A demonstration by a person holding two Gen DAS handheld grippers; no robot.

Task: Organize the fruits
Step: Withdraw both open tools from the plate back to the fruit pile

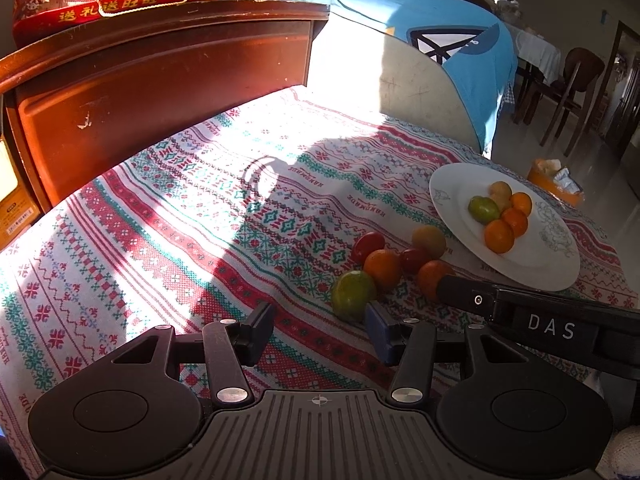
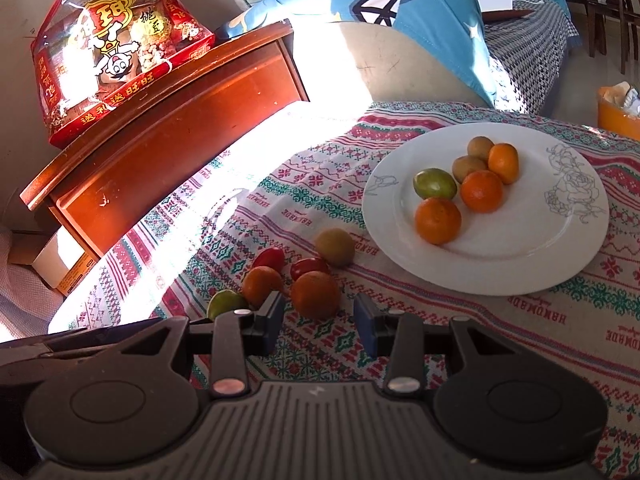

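— Where are the fruits?
— Six small round fruits (image 2: 464,188) sit on the white round ceramic plate (image 2: 560,256); six more lie loose on the patterned woven tablecloth (image 2: 560,320) beside it.
— And your grippers?
— My left gripper (image 1: 320,328) is spread wide, empty, near the green fruit (image 1: 352,294). My right gripper (image 2: 320,320) is spread too, just before the loose orange fruit (image 2: 315,294).

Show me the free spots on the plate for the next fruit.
The white plate is bare along its near rim and on its right side by the rose drawing. Its far-left middle is crowded: three oranges, two brownish fruits and a green fruit cluster there.
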